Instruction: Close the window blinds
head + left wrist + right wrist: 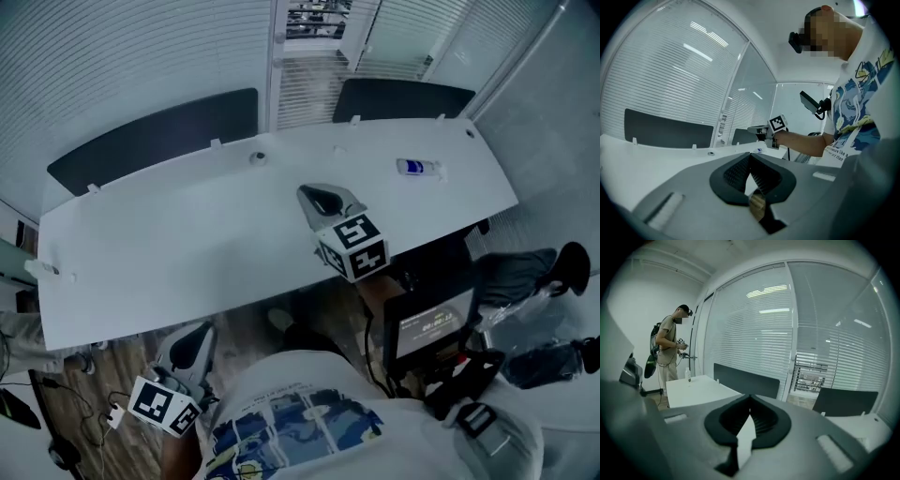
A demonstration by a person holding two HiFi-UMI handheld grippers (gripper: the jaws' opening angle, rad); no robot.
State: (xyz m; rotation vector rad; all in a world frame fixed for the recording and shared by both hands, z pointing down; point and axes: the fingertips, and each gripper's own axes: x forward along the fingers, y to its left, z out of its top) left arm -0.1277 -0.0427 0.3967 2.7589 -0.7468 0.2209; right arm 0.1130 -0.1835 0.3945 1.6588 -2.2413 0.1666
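Slatted window blinds (141, 56) hang behind the white desk (187, 253); they fill the back of the left gripper view (670, 84) and the right gripper view (754, 329). A narrow strip (811, 376) lets a room beyond show between its slats. My right gripper (323, 199) is held over the desk's middle, pointing towards the window, jaws shut with nothing in them (750, 397). It also shows far off in the left gripper view (754, 129). My left gripper (192, 347) is below the desk's near edge, at my side, shut and empty (750, 154).
Two dark partition panels (159, 136) (403, 97) stand along the desk's far edge. A small bottle (417, 167) lies on the desk at the right. A screen (431, 328) and bags sit on the floor at the right. Another person (670, 350) stands by a second white table (698, 387).
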